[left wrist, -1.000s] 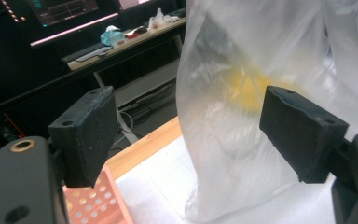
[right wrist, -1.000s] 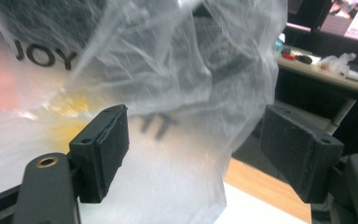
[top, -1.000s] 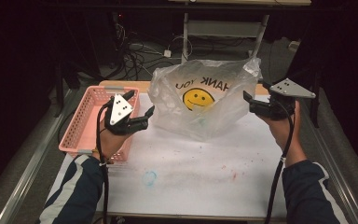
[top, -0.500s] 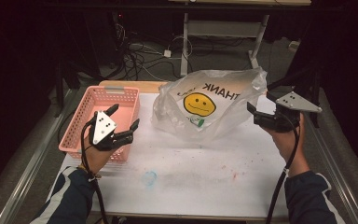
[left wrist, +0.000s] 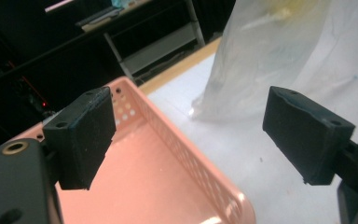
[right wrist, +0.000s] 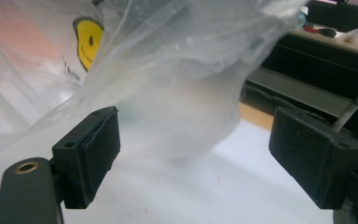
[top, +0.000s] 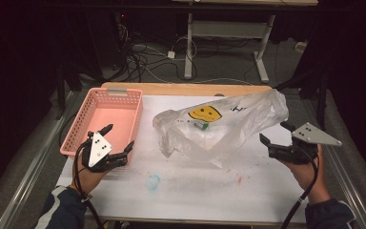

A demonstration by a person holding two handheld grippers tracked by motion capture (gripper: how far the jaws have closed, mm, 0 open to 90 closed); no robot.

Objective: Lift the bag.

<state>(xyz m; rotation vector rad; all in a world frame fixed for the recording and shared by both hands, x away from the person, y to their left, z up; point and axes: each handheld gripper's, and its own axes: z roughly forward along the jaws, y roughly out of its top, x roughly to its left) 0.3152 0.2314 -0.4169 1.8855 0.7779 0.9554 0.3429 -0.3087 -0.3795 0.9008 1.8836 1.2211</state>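
A clear plastic bag (top: 228,125) with a yellow smiley face lies slumped on the white table (top: 195,195), with a small green thing inside it. My left gripper (top: 119,136) stands open over the near right corner of a pink basket (top: 106,110), apart from the bag. My right gripper (top: 274,132) is open just right of the bag; its jaws have just been opening and nothing is between them. In the left gripper view the open gripper (left wrist: 191,135) frames the basket (left wrist: 158,182) and the bag (left wrist: 261,51). In the right gripper view the bag (right wrist: 177,70) lies beyond the open gripper (right wrist: 193,154).
A bluish round mark (top: 152,182) and faint red specks sit on the table's near half. The table's wooden far edge (top: 186,88) borders a dark floor with cables and desk legs. Metal rails run along both sides.
Both hands have drawn back from the bag, outward and down toward the near side. The bag has sunk and now lies flatter on the table.
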